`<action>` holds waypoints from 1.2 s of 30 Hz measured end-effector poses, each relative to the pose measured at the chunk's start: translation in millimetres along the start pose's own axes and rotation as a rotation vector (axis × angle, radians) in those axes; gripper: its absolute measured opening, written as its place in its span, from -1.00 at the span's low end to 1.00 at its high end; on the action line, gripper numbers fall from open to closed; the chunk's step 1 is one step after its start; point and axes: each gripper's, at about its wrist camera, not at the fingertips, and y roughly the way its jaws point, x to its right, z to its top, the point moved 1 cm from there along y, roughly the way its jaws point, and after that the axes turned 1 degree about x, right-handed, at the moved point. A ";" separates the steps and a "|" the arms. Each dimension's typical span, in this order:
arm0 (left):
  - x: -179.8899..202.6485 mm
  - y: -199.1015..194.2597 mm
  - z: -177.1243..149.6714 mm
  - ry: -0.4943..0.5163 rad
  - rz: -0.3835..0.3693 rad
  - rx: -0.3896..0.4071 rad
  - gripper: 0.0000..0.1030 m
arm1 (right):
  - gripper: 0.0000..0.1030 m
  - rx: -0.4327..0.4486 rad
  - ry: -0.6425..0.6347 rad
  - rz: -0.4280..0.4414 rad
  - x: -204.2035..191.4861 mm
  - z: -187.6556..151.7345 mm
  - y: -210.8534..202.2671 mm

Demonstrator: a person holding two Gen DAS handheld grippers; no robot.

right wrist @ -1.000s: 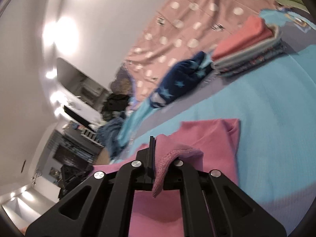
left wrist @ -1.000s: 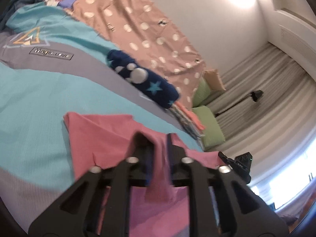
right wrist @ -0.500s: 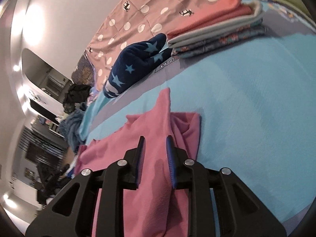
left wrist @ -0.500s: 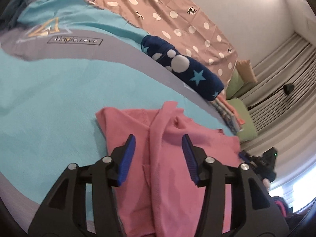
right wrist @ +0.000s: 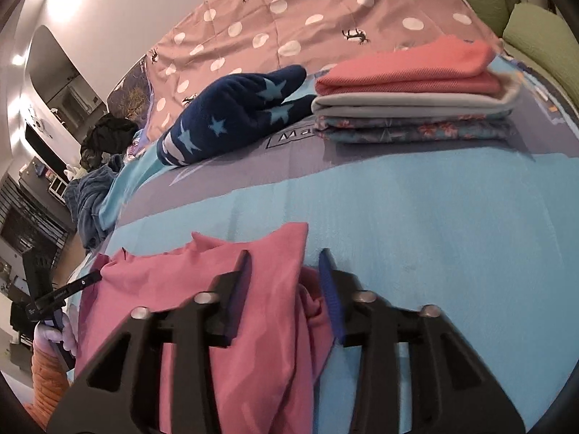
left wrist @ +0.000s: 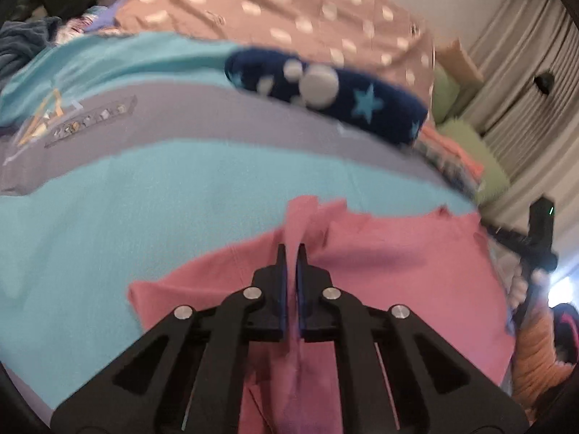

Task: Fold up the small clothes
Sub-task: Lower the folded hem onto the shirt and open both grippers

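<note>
Pink garment (left wrist: 398,253) lies crosswise, ridge pointing away.

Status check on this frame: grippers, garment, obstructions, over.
Left gripper just closed on a raised fold of the pink garment. Right gripper open, garment between, not pinched. Folded stack and navy star piece lie beyond, nothing blocking.

Beyond the pink garment (right wrist: 202,289), from 11 to 2 o'clock, the turquoise bed cover (right wrist: 416,224) lies bare and gives free passage. Farther at 12 o'clock in the right wrist view, the navy star garment (right wrist: 231,119) blocks the way. At 1 o'clock, the stack of folded clothes (right wrist: 416,97) stands just beside it.
</note>
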 end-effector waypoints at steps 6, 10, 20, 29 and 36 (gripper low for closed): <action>-15.8 -49.7 11.4 -0.071 -0.036 0.171 -0.92 | -0.96 0.195 -0.071 0.021 -20.2 15.0 -47.1; -41.0 -20.0 6.1 -0.125 -0.020 0.089 -0.87 | -0.93 0.076 -0.051 -0.081 -2.0 13.7 -2.1; -30.7 -1.5 -2.5 -0.082 0.002 0.018 0.11 | -0.55 0.024 0.030 -0.088 14.5 -8.7 -3.5; -29.8 4.1 -2.9 0.031 0.278 0.041 -0.79 | -0.35 -0.067 -0.046 -0.112 1.1 -68.8 -22.9; 6.6 -68.2 -34.5 0.003 0.120 0.136 -0.50 | -0.32 -0.003 0.025 -0.126 15.0 -97.1 -78.1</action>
